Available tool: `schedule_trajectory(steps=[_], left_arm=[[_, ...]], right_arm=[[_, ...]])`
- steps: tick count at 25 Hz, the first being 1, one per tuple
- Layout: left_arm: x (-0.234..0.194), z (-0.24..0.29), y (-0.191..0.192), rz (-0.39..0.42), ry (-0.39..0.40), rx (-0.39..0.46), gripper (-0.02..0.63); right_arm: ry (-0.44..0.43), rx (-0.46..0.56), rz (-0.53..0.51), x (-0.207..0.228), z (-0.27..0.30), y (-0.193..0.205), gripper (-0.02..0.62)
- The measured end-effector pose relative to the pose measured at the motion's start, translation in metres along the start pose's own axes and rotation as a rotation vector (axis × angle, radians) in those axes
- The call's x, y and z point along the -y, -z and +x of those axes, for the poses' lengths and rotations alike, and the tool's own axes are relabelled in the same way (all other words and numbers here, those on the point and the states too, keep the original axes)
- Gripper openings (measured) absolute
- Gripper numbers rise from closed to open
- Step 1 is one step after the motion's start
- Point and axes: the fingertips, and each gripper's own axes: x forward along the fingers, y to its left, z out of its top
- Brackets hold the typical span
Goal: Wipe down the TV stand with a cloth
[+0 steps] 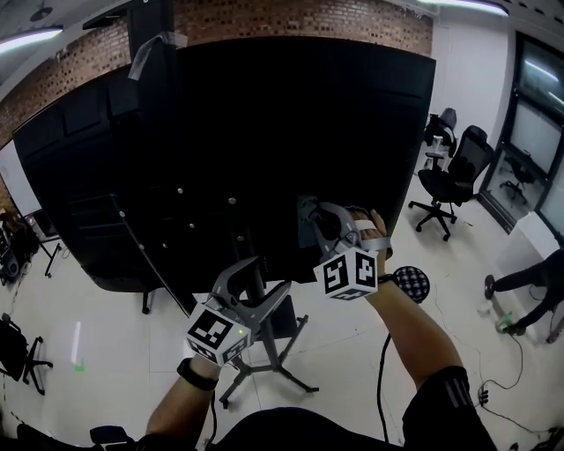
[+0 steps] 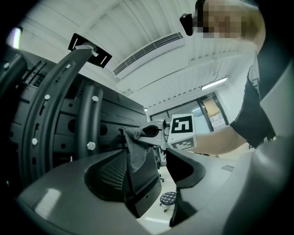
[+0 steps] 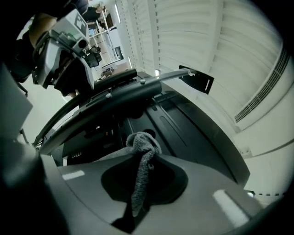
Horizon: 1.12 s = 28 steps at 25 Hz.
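Rear of a large black screen on its TV stand, seen from above. The panel fills the head view from nine to two o'clock, and the stand's grey splayed feet rest on the white floor at six o'clock.

Grip: the right hand-held gripper has its jaws closed on a grey cloth. The cloth is bunched above the jaw tips and hangs down between them. The bunch sits at the dark back of the screen, just under a curved black mounting arm; contact with the surface cannot be confirmed.

Free tool: the left hand-held gripper lies at seven o'clock of the right one, jaws apart and holding nothing, beside the stand's column. Its own view looks through the gap to the cloth and to the other gripper's marker cube.

Room: a brick wall runs at twelve o'clock behind the screen, and black office chairs stand at three o'clock. A round perforated stool sits at four o'clock, just beside the right forearm. A person bends over the floor at the far right edge, and loose cables trail at five o'clock. Overhead — a white ribbed ceiling with a long vent grille and a strip light.
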Motion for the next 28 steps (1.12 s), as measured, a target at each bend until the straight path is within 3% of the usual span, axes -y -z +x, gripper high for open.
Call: schedule_trajectory(steps=[8,15,20,28], left_arm=[[0.019,0.018,0.001,-0.005,0.049,-0.006,0.291],[0.018,0.012,0.003,0.000,0.054,-0.013,0.291],[0.007,-0.006,-0.001,-0.005,0.042,0.001,0.291],[-0.038,-0.075,-0.010,0.008,-0.005,0.019,0.291]], right_arm=[[0.040,-0.100,0.024,0.024,-0.019,0.050,0.020],[0.070,-0.109,0.106,0.033,-0.031,0.054,0.020],[0.087,0.002,0.179,0.032,-0.044,-0.006,0.020],[0.055,0.177,0.136,0.002,-0.036,-0.136,0.020]])
